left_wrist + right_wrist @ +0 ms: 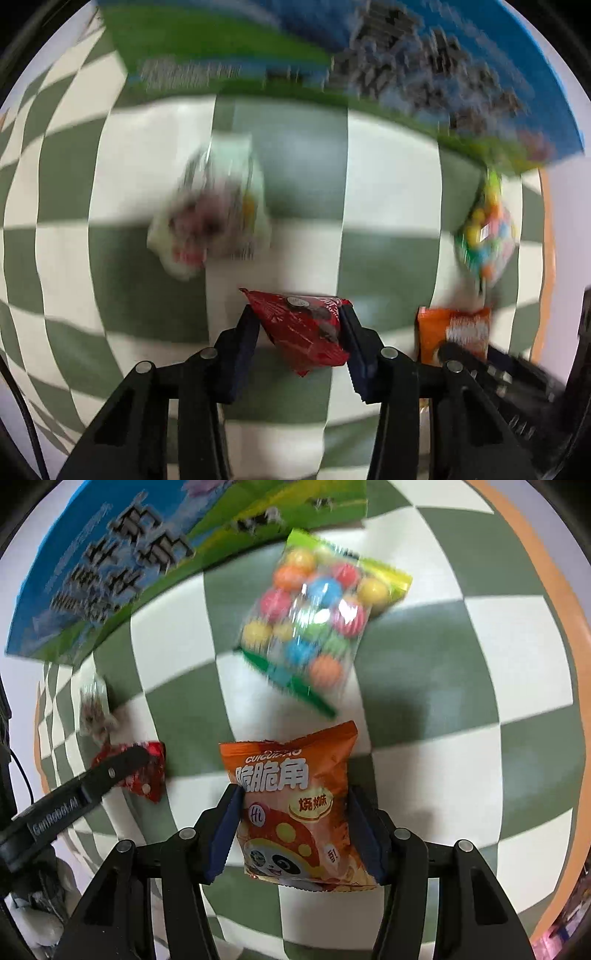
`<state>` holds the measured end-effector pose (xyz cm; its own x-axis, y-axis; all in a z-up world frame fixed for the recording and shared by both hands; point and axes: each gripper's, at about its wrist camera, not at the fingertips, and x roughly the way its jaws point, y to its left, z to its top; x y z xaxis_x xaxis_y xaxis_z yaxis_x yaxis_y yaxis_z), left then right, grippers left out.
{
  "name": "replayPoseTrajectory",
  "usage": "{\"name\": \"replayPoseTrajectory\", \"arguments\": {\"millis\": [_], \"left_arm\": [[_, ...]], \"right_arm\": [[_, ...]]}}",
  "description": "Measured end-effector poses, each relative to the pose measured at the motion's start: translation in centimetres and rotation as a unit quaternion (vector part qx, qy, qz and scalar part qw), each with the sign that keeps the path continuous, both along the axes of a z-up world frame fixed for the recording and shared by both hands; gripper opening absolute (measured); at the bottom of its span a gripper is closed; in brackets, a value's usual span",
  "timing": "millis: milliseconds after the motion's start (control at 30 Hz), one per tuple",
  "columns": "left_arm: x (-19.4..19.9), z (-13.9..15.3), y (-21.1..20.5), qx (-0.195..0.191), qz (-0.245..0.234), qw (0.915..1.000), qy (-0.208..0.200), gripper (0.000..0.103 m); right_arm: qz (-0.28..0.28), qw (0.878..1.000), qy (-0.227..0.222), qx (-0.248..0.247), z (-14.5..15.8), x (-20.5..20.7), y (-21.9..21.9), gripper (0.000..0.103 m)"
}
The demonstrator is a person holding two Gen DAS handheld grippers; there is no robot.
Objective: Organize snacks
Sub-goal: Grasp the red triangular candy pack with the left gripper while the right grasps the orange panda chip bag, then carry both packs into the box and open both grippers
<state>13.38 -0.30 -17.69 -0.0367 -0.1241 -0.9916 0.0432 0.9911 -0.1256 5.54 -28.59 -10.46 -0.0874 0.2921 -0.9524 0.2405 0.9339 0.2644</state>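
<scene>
- Pinching red snack packet (308, 328): left gripper (299, 328), over checkered cloth (388, 184)
- right gripper (295, 823) clamps orange bag (295, 805); print "CUICUIJIAO", "Hi"
- candy-ball bag (317, 620) beyond; blue-green box (92, 576) lettering blurred

The red packet (308, 330) is glossy foil with a crinkled surface. The orange packet (295, 808) is smooth, shiny printed film. The candy bag (317, 616) is clear glossy plastic. The checked tablecloth (461, 720) looks matt. The box (110, 565) is printed cardboard.
</scene>
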Motion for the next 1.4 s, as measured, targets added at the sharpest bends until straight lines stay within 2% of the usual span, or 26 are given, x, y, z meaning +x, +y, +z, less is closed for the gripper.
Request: {"name": "replayPoseTrajectory", "arguments": {"millis": [133, 233, 300, 433, 533, 667, 767, 833, 933, 1033, 1067, 1133, 1300, 1400], "left_arm": [[-3.7, -0.4, 1.7, 0.001, -0.011, 0.9994, 0.034, 0.041], [-5.4, -1.2, 3.0, -0.005, -0.003, 0.9984, 0.056, 0.042], [-5.7, -2.2, 4.1, -0.029, 0.024, 0.9967, 0.071, 0.046], [-5.5, -3.4, 5.1, -0.068, 0.056, 0.9919, 0.091, 0.06], [-5.5, -3.6, 4.9, -0.072, 0.047, 0.9921, 0.091, 0.067], [-5.3, -4.3, 2.9, -0.049, 0.024, 0.9944, 0.091, 0.071], [-5.7, -4.3, 1.1, -0.025, 0.016, 0.9959, 0.086, 0.07], [-5.8, -4.3, 0.1, 0.004, 0.004, 0.9968, 0.08, 0.064], [-6.3, -4.3, -1.6, 0.026, -0.011, 0.9971, 0.07, 0.056], [-6.8, -4.1, -1.8, 0.027, -0.008, 0.9974, 0.067, 0.049], [-6.8, -4.0, -1.9, 0.026, -0.005, 0.9975, 0.066, 0.047], [-7.2, -3.7, -2.0, 0.026, -0.002, 0.9976, 0.064, 0.044], [-7.5, -3.3, -2.4, 0.025, 0.002, 0.9979, 0.059, 0.042], [-8.6, -2.7, -0.7, 0.017, 0.005, 0.9982, 0.058, 0.042]], "right_arm": [[0.025, 0.999, 0.023, 0.006, -0.5, -1.9, 0.8, 0.06], [0.047, 0.998, 0.032, 0.007, -0.8, -2.8, 1.3, 0.06], [0.041, 0.999, 0.032, 0.011, -0.9, -2.8, 1.2, 0.064], [0.05, 0.998, 0.041, 0.013, -1.2, -2.6, 1.8, 0.079], [0.064, 0.997, 0.041, 0.008, -1.3, -2.3, 2.7, 0.086], [0.075, 0.996, 0.05, 0.003, -1.6, -2.7, 4.3, 0.086], [0.079, 0.996, 0.05, -0.004, -1.6, -2.9, 5.0, 0.086], [0.075, 0.996, 0.051, -0.007, -1.7, -2.9, 5.2, 0.086], [0.075, 0.996, 0.048, -0.013, -1.8, -2.9, 6.2, 0.086], [0.081, 0.996, 0.04, -0.023, -2.1, -2.6, 6.5, 0.083], [0.084, 0.995, 0.037, -0.031, -2.3, -2.9, 7.3, 0.076], [0.096, 0.994, 0.027, -0.04, -2.3, -3.2, 7.7, 0.07], [0.098, 0.994, 0.016, -0.039, -1.7, -3.7, 8.4, 0.061], [0.095, 0.995, 0.011, -0.033, -1.2, -3.9, 7.8, 0.058]]}}
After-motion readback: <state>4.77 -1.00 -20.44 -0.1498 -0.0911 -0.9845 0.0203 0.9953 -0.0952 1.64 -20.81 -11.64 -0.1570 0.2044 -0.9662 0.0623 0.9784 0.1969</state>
